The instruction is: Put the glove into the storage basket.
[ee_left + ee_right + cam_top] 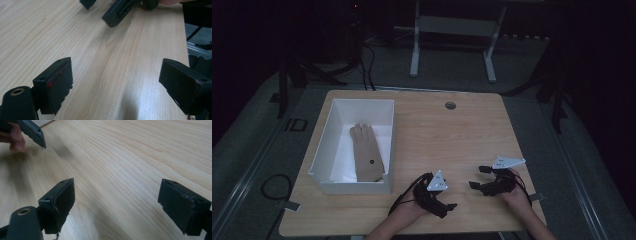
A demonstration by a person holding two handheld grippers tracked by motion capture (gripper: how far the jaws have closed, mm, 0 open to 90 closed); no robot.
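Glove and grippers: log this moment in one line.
glove: flat in white box | left gripper: open, empty | right gripper: open, empty | both low over table

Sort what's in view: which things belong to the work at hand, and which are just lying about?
In play: beige glove; white box holding it; left gripper and right gripper, both open, empty.
Lying about: table grommet; floor cable.

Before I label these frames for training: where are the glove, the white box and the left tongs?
glove (366,154): high view, palm.
white box (357,186): high view, near wall.
left tongs (116,86): left gripper view, midway between its tips.
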